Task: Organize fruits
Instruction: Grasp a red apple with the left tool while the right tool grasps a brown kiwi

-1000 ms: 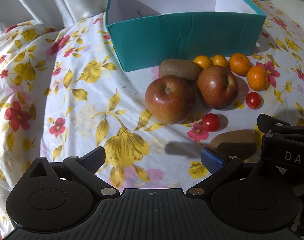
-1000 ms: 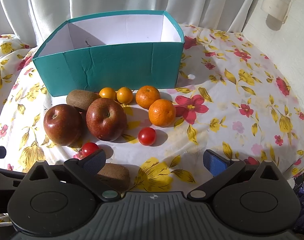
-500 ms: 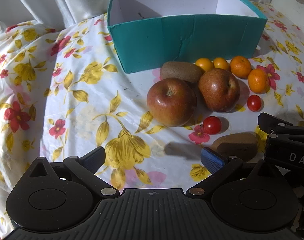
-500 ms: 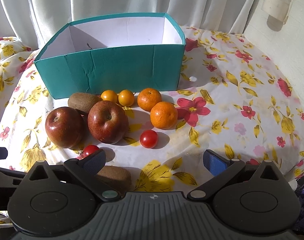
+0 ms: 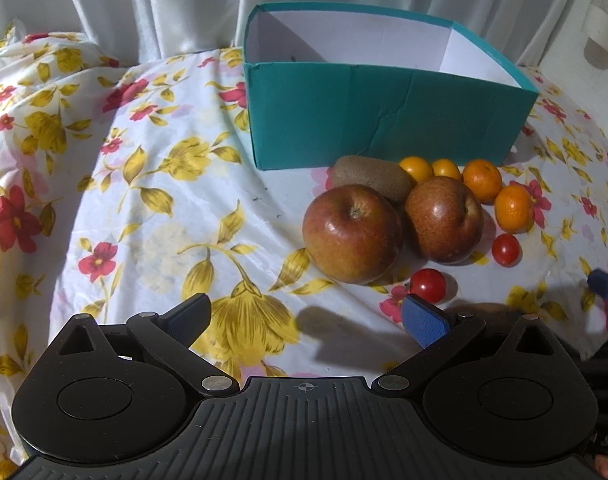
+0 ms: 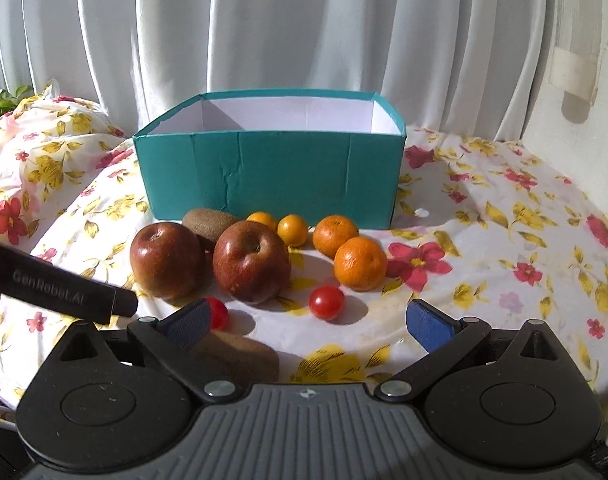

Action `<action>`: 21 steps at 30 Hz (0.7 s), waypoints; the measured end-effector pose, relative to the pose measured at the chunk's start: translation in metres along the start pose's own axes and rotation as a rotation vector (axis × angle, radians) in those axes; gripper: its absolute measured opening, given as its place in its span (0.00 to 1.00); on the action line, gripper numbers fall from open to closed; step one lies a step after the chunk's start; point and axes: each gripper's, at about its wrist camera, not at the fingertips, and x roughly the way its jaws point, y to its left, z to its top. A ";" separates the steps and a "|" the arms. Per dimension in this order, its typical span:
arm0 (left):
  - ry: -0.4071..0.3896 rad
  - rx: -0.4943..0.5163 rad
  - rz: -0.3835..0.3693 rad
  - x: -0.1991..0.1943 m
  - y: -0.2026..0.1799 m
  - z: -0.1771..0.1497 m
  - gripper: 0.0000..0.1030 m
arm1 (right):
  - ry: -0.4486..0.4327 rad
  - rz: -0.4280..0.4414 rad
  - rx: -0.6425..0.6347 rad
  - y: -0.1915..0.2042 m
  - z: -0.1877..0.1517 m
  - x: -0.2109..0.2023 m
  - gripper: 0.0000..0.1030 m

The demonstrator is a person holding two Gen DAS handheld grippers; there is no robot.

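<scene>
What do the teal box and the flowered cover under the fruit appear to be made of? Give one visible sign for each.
Teal box: probably cardboard or stiff paper with a matte teal outside and white inside; its front wall shows creases and cracks.
Flowered cover: seemingly thin printed fabric or sheet, slightly glossy; it lies in wrinkles and soft folds.

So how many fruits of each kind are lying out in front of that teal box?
Apples: 2
Kiwis: 2
Mandarins: 2
Small yellow-orange round fruits: 2
Cherry tomatoes: 2
Total: 10, all on the cloth, none seen inside the box.
</scene>
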 end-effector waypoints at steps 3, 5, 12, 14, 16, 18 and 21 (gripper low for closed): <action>-0.026 -0.001 0.001 0.002 0.001 0.004 1.00 | 0.047 0.065 0.047 0.001 -0.007 0.004 1.00; -0.043 0.003 -0.015 0.003 -0.001 0.006 0.99 | 0.068 0.090 0.064 0.002 -0.009 0.007 1.00; -0.037 0.048 0.001 0.018 -0.010 0.006 0.76 | 0.120 0.077 0.052 0.009 -0.014 0.020 0.92; -0.055 0.060 -0.016 0.018 -0.010 0.007 0.76 | 0.124 0.084 0.049 0.012 -0.016 0.024 0.90; -0.071 0.071 -0.031 0.019 -0.013 0.010 0.76 | 0.122 0.094 0.035 0.016 -0.016 0.025 0.90; -0.078 0.087 -0.040 0.023 -0.016 0.014 0.77 | 0.124 0.104 0.020 0.021 -0.015 0.028 0.89; -0.073 0.101 -0.062 0.030 -0.019 0.019 0.78 | 0.138 0.123 0.016 0.026 -0.016 0.033 0.85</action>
